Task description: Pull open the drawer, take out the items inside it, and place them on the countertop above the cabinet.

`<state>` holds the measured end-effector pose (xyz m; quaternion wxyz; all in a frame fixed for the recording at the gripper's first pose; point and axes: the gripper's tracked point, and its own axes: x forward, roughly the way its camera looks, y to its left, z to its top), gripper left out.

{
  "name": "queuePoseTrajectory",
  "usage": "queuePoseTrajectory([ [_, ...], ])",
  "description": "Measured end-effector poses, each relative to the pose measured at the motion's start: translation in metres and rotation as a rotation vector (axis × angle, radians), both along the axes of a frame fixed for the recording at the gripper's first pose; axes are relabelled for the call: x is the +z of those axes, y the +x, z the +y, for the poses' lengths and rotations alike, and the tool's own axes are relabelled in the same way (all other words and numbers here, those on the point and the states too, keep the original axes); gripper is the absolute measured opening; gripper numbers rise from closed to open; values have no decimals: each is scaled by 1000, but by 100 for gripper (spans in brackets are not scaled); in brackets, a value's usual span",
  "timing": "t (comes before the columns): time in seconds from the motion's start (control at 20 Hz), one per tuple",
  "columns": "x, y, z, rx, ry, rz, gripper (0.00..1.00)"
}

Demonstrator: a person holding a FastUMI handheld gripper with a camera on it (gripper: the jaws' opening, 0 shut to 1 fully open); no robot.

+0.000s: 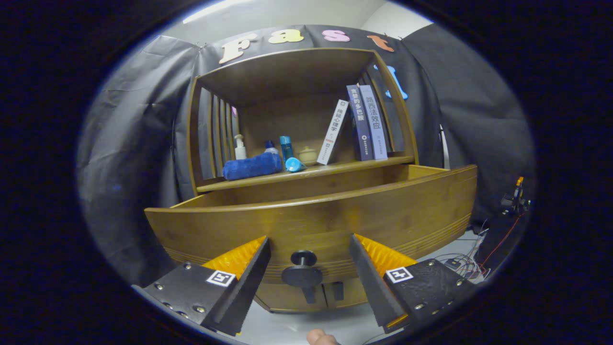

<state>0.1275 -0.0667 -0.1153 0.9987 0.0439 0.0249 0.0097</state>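
Drawer (pixel 311 220) pulled out, just ahead of hand-held gripper (pixel 309 268); knob (pixel 302 270) between the fingers, untouched. Fingers spread wide, gripping nothing. Contents hidden behind drawer front. Opening step judged done; next calls for rising over the front, reaching inside. Counter (pixel 306 173) beyond.

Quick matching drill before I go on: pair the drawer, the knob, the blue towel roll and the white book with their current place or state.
Things:
1. drawer
2. knob
3. blue towel roll
4. white book

Places or states:
A. leaning against the darker books
B. lying on the countertop beside the bottles
C. pulled out from the cabinet
D. between the open fingers of the gripper, untouched

Pairs: 1-C, 2-D, 3-B, 4-A
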Motion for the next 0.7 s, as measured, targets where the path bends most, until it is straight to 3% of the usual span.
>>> queuePoseTrajectory([
  [0.7,7,54,-2,21,12,-70,98],
])
